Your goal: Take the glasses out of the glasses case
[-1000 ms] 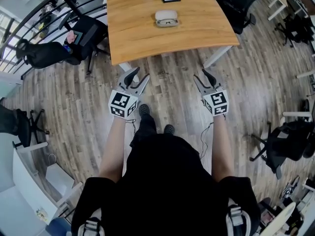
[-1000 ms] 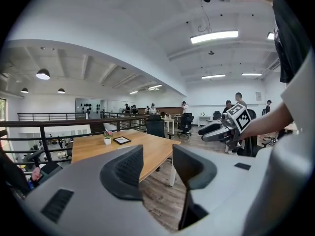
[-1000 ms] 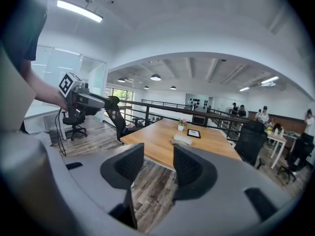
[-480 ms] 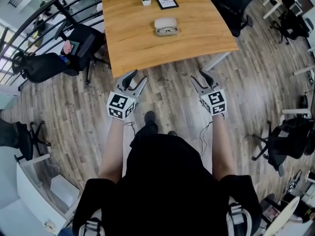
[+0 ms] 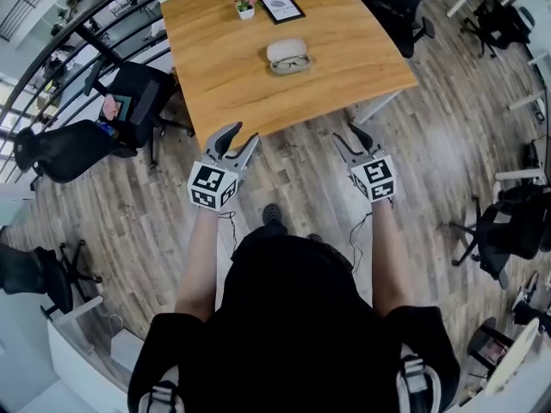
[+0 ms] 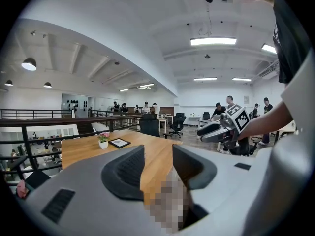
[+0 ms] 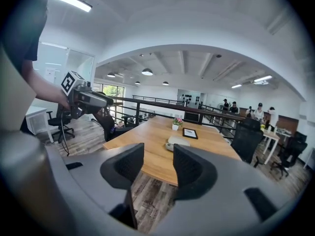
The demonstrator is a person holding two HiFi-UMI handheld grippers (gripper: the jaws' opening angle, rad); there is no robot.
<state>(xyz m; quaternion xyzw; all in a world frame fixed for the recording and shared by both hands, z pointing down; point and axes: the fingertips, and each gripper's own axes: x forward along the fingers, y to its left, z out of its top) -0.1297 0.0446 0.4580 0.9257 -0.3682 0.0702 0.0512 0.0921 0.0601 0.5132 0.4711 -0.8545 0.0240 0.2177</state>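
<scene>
An open white glasses case [image 5: 288,56] with dark-framed glasses inside lies on the wooden table [image 5: 224,67], well ahead of both grippers. The right gripper view shows the case [image 7: 177,142] far off on the tabletop. My left gripper [image 5: 238,139] hangs open at the table's near edge, nothing between its jaws. My right gripper [image 5: 349,137] is open too, over the floor just short of the table edge. In the left gripper view the jaws [image 6: 156,167] stand apart with the table [image 6: 88,149] behind them. The right gripper's jaws [image 7: 158,165] also hold nothing.
A small potted pink flower [image 5: 245,4] and a black picture frame [image 5: 282,8] stand at the table's far end. Black office chairs [image 5: 129,101] sit left of the table, another [image 5: 392,3] at its right. A railing [image 5: 77,24] runs along the left. Wooden floor [image 5: 293,179] lies underfoot.
The person has stepped towards the table, so it sits nearer in view. Both grippers now reach its near edge, still open and held level.
</scene>
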